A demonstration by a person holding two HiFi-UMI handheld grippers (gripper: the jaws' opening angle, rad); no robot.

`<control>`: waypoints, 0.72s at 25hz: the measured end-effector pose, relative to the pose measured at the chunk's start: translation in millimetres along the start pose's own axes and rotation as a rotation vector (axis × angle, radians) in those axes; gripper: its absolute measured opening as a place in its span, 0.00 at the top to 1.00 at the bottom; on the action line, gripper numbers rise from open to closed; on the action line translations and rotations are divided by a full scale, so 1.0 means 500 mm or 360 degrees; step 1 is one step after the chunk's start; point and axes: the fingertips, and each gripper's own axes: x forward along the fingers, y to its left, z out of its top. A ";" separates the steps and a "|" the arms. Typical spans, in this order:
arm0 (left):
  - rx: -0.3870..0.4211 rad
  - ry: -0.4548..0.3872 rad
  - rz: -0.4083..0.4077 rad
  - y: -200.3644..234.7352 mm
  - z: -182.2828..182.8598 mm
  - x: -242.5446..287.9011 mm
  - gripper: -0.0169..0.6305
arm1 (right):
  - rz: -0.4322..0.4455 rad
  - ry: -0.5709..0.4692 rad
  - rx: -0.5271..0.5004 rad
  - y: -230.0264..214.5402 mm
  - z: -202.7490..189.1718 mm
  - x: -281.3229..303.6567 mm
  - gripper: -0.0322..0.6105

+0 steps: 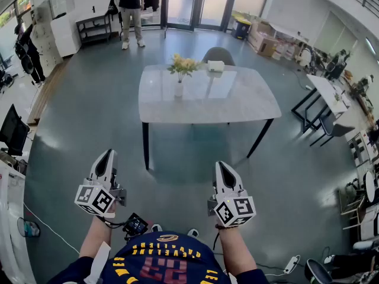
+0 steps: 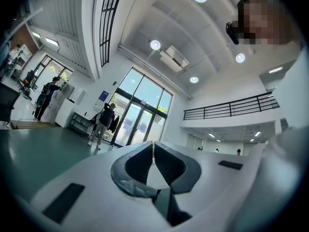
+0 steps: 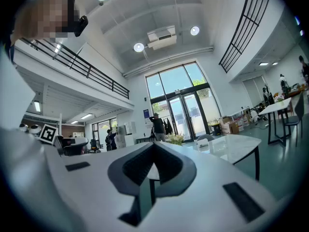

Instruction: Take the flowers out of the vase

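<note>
A wide grey-green floor (image 1: pixel 83 129) fills the room, and the pale, glossy table (image 1: pixel 243 102) on dark legs stands in the middle of it, serving as the reference for everything else. Beyond the table's far edge, glass doors (image 1: pixel 198 2) close off the room, and a person (image 1: pixel 131 10) stands on the floor to the far left of the table in front of them. A second person (image 1: pixel 28 49) stands well off to the table's left. A grey chair (image 1: pixel 218 55) is tucked against the table's far side. On the near side of the table, well apart from it and over bare floor, the person wearing the camera holds both tools out. The left gripper (image 1: pixel 107 154) is off the table's near-left corner and the right gripper (image 1: pixel 221 164) is before the middle of its near edge. Each gripper's own view shows its jaws drawn together at the tips with nothing between them. On the table's far-left part stands the small white vase (image 1: pixel 179 89), upright, with the yellow flowers (image 1: pixel 182 65) standing in it, untouched and far from both grippers. A small white box (image 1: pixel 215 66) lies on the table just to the right of the flowers, near the far edge.
</note>
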 end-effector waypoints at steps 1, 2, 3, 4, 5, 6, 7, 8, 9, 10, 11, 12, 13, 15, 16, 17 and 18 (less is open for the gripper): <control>-0.0004 -0.0004 0.0000 0.005 0.008 -0.004 0.96 | -0.0005 0.0000 -0.0004 0.007 0.002 -0.001 0.94; -0.0007 -0.0008 0.0000 0.011 0.015 -0.008 0.96 | -0.0010 0.0000 -0.0009 0.013 0.003 -0.001 0.94; -0.0008 -0.0013 -0.0001 0.017 0.022 -0.012 0.96 | -0.0014 -0.0001 -0.0012 0.020 0.004 0.000 0.94; -0.0005 -0.0017 -0.0002 0.026 0.027 -0.014 0.96 | -0.0017 -0.0002 -0.0014 0.028 0.004 0.002 0.94; -0.0003 -0.0020 -0.0005 0.035 0.030 -0.016 0.96 | -0.0020 -0.0003 -0.0016 0.035 0.004 0.004 0.94; -0.0004 -0.0021 -0.0009 0.043 0.032 -0.017 0.96 | -0.0022 -0.0002 -0.0019 0.043 0.001 0.007 0.94; -0.0007 -0.0020 -0.0014 0.051 0.033 -0.018 0.96 | -0.0026 0.0000 -0.0021 0.051 -0.002 0.010 0.94; -0.0012 -0.0018 -0.0021 0.059 0.035 -0.018 0.96 | -0.0031 0.0000 -0.0023 0.060 -0.005 0.012 0.94; -0.0017 -0.0016 -0.0030 0.066 0.036 -0.018 0.96 | -0.0035 -0.0005 -0.0021 0.069 -0.007 0.014 0.94; -0.0022 -0.0014 -0.0038 0.073 0.037 -0.018 0.96 | -0.0038 -0.0016 -0.0015 0.078 -0.008 0.015 0.94; -0.0025 -0.0012 -0.0045 0.080 0.037 -0.017 0.96 | -0.0041 -0.0030 -0.0007 0.086 -0.009 0.016 0.94; -0.0027 -0.0011 -0.0051 0.087 0.038 -0.016 0.96 | -0.0045 -0.0038 -0.0004 0.093 -0.010 0.017 0.94; -0.0028 -0.0010 -0.0058 0.094 0.038 -0.012 0.96 | -0.0048 -0.0035 -0.0008 0.097 -0.012 0.020 0.94; -0.0032 -0.0002 -0.0078 0.104 0.040 0.006 0.96 | -0.0053 -0.0009 -0.0028 0.097 -0.014 0.032 0.94; -0.0036 0.0002 -0.0092 0.107 0.042 0.017 0.96 | -0.0057 -0.0001 -0.0038 0.094 -0.011 0.041 0.94; -0.0039 0.0001 -0.0108 0.107 0.048 0.029 0.96 | -0.0065 -0.0001 -0.0044 0.088 -0.003 0.050 0.94; -0.0038 -0.0007 -0.0121 0.106 0.056 0.039 0.96 | -0.0076 -0.0009 -0.0049 0.083 0.009 0.057 0.94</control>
